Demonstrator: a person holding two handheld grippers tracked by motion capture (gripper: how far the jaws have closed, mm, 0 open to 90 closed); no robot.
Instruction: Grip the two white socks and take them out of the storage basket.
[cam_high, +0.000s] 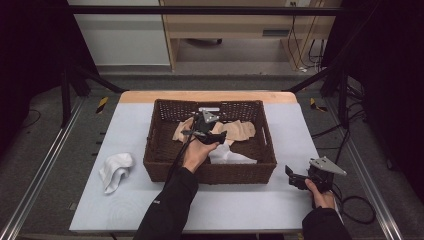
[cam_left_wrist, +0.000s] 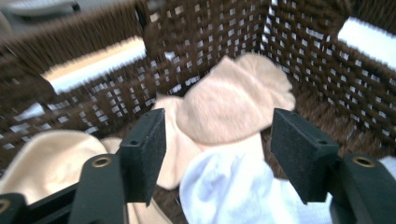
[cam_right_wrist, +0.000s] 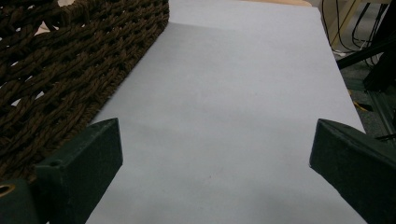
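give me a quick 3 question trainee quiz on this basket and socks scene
1. True or false: the left tongs are clamped on a sock.
2. Which item lies on the table outside the wicker basket? A) a white sock B) a beige sock C) a cup
3. Fill in: the right tongs stand open over the bare ____.

Key:
1. False: they are open above the white sock and the beige socks in the basket.
2. A: the white sock on the table, left of the basket.
3. table

Grey floor (cam_high: 45, 150) surrounds the desk (cam_high: 240, 210); a pale wooden cabinet (cam_high: 225, 22) stands far behind, cables (cam_high: 305, 47) at its right.
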